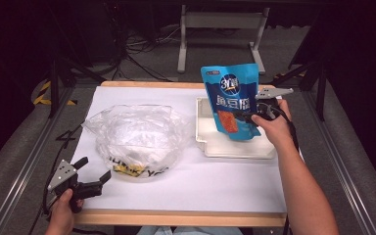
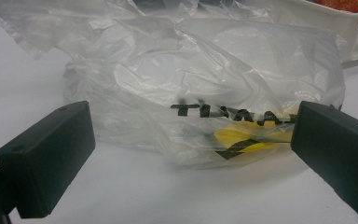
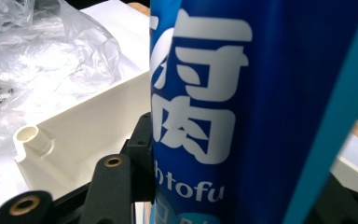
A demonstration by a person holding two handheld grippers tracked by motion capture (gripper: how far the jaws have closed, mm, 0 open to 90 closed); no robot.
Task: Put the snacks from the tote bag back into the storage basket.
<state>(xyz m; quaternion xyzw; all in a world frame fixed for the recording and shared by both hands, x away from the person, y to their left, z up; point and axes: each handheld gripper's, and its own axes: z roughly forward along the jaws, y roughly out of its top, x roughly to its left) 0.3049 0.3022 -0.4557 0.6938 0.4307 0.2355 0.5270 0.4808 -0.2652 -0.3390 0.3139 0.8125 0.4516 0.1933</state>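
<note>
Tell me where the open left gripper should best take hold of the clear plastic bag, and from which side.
Probably the crumpled near edge of the clear plastic bag, above the black lettering, coming in low from the person's side. The left gripper is open just short of that edge, its jaws either side of it in the left gripper view. The film lies loose and folded there, so a raised pleat should pinch more easily than flat film.

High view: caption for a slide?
Right gripper holds a blue snack pouch upright over a white plastic tray; open left gripper beside a crumpled clear plastic bag.
</note>
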